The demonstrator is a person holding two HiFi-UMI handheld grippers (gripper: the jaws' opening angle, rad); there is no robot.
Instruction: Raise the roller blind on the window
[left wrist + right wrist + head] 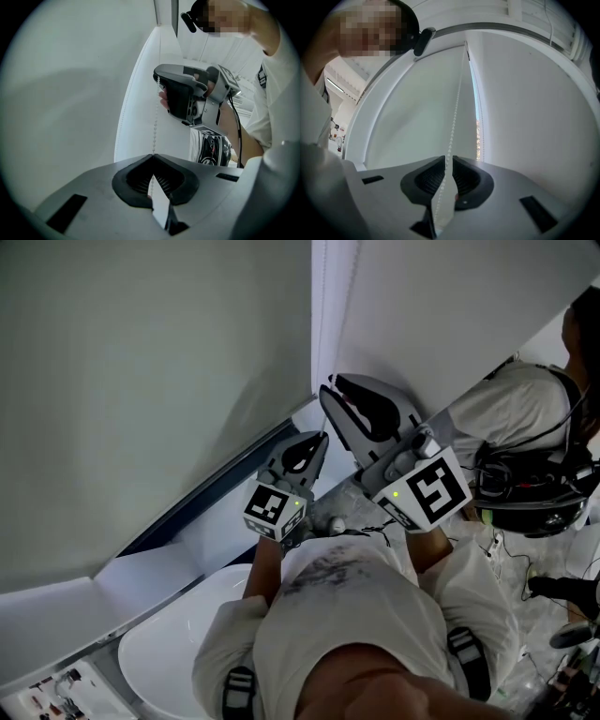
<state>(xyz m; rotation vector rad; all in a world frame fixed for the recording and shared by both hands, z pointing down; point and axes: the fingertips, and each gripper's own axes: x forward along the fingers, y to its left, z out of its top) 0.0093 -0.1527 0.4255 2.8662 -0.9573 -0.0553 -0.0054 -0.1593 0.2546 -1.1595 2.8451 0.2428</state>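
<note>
The bead chain [154,125] was pinched at the tips of the left gripper [152,157], whose jaws were closed together on it, just beside the roller blind [141,381] drawn down over the window [478,133]. Farther up the chain, the right gripper [445,161] was seen narrowly parted, with the chain threaded through its gap.

"Where does the chain [452,127] end?"
"Can't tell; it drops behind the right gripper's [448,157] jaws."
"And in the head view?"
"Too thin to find. The blind [141,381] runs off the top edge."
</note>
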